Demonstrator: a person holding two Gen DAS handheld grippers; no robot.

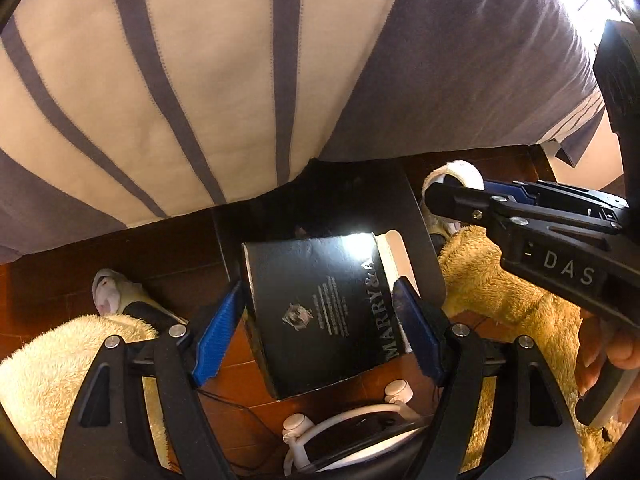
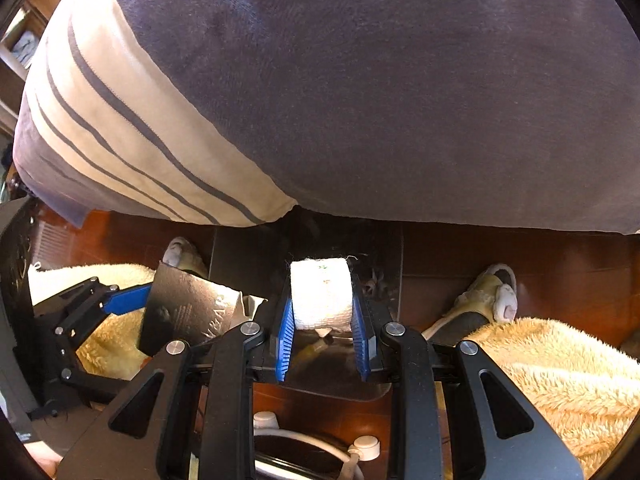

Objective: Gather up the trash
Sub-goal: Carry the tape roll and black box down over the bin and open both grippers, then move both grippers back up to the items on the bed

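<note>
Nearest, the left gripper (image 1: pixel 320 320) has its jaws spread wide, pressed on the sides of a black box (image 1: pixel 320 312). The box's long axis runs away from the camera, lettering running along its right edge. The right gripper (image 2: pixel 324 334) is nearly closed on a white tissue roll (image 2: pixel 322 294), whose axis lies left to right between the pads. Farther off, below both, lies the dark wooden floor (image 2: pixel 540 252).

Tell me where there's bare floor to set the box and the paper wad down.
Bare wooden floor runs along the bedding's edge, beside the slipper, and also past the other slipper. The middle is crowded: the black box in the left gripper, the paper wad in the right gripper, and a white-framed stand below.
</note>
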